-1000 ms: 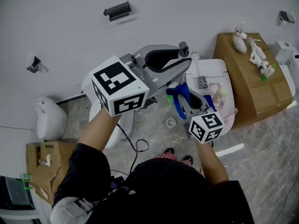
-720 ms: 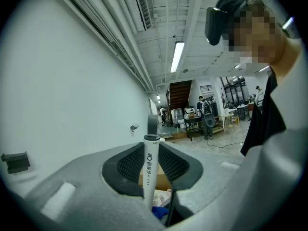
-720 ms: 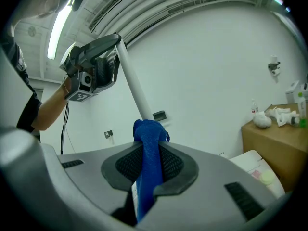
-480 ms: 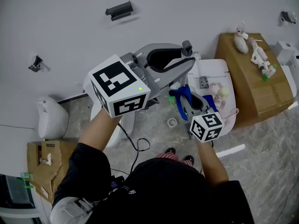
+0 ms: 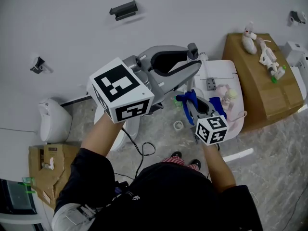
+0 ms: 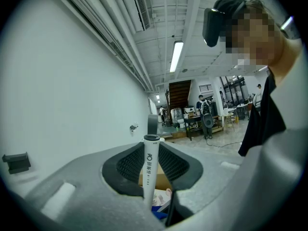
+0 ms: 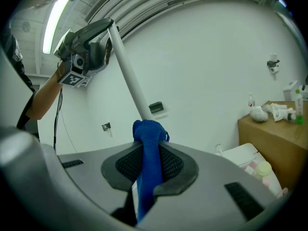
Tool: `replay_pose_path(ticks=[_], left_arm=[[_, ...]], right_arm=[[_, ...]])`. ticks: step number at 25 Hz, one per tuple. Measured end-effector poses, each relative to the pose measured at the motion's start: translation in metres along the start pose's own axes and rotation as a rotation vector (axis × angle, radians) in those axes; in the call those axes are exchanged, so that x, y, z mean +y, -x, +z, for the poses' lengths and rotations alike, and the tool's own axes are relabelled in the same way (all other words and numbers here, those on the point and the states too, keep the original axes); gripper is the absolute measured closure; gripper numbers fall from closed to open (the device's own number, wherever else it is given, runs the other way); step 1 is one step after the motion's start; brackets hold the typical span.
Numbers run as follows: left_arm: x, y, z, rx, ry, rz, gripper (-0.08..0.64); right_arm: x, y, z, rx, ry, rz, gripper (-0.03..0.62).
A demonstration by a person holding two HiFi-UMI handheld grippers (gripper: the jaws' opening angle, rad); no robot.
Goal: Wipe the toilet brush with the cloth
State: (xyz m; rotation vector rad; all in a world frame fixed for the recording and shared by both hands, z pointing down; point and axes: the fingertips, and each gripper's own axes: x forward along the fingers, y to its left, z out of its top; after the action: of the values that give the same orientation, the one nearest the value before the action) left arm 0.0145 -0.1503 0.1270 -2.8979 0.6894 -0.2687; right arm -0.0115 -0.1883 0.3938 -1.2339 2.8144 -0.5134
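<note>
Left claw (image 6: pixel 151 163) is clamped on the white handle of the toilet brush (image 6: pixel 149 174), just under its top end, with the jaws standing fairly wide. From there the handle slants down to the right claw (image 7: pixel 147 163), which is shut on a blue cloth (image 7: pixel 149 150). The cloth's bunched top presses against the handle. Beyond stand a white toilet (image 5: pixel 224 71) and a cardboard box (image 5: pixel 256 78).

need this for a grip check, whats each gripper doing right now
Left gripper: closed on the toilet brush handle.
Right gripper: closed on the blue cloth.
</note>
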Motion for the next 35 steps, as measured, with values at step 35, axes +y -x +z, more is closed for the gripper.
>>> replay_pose_path(ticks=[35], left_arm=[[-0.013,-0.001,0.014,-0.026,0.005,-0.041,0.465]], right_arm=[[-0.038,-0.003,-0.053,0.103,-0.027,-0.08,0.528]])
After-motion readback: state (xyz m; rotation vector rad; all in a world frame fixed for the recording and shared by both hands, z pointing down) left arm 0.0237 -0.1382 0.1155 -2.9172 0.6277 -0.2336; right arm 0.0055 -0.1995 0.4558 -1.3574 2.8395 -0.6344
